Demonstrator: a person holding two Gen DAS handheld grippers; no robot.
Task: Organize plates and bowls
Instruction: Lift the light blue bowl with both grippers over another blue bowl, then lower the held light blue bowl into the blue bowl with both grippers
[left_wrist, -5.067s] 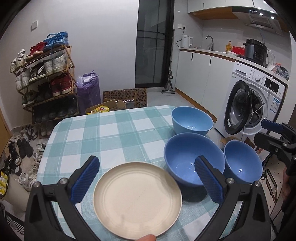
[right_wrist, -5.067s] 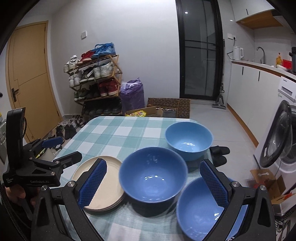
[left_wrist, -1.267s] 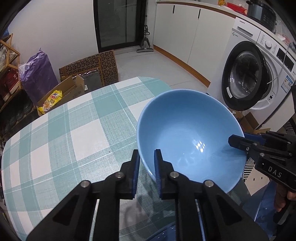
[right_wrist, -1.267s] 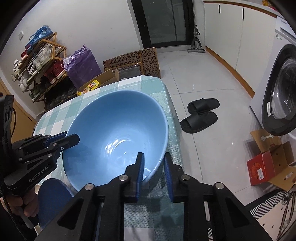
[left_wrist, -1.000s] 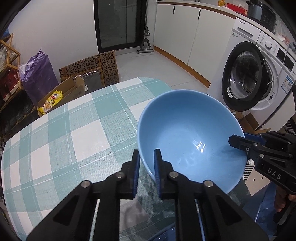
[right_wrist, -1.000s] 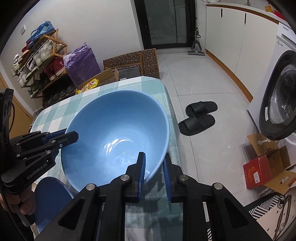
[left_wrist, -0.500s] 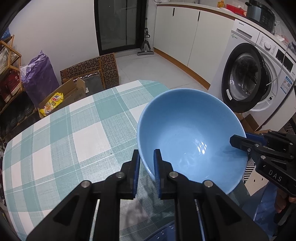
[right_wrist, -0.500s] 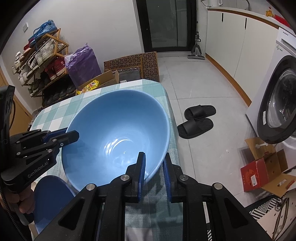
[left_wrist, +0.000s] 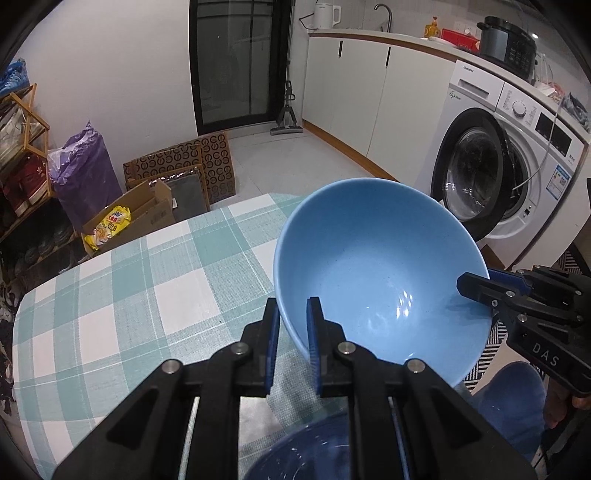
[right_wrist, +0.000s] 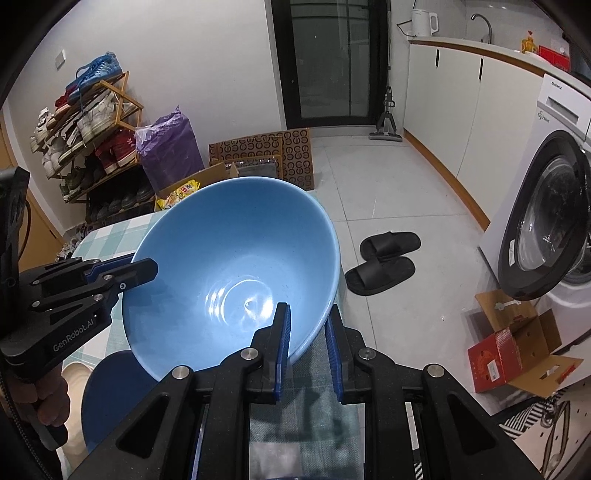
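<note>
Though aloft, one bowl (left_wrist: 369, 266), two grippers (left_wrist: 291, 325) (right_wrist: 306, 328)

The large bowl (left_wrist: 376, 273) is plain light blue inside and out, glossy with white highlights. The table (left_wrist: 122, 302) wears a cloth checked in teal, pale green and white. Each hand-held gripper, left (left_wrist: 291, 343) and right (right_wrist: 308, 339), is black with royal-blue pads. A darker blue bowl (right_wrist: 110, 398) shows low down, beside a cream plate (right_wrist: 75, 380). The washing machine (left_wrist: 517, 162) is white with a black door ring; the slippers (right_wrist: 384, 254) are black; the bag (right_wrist: 170, 151) is purple.
</note>
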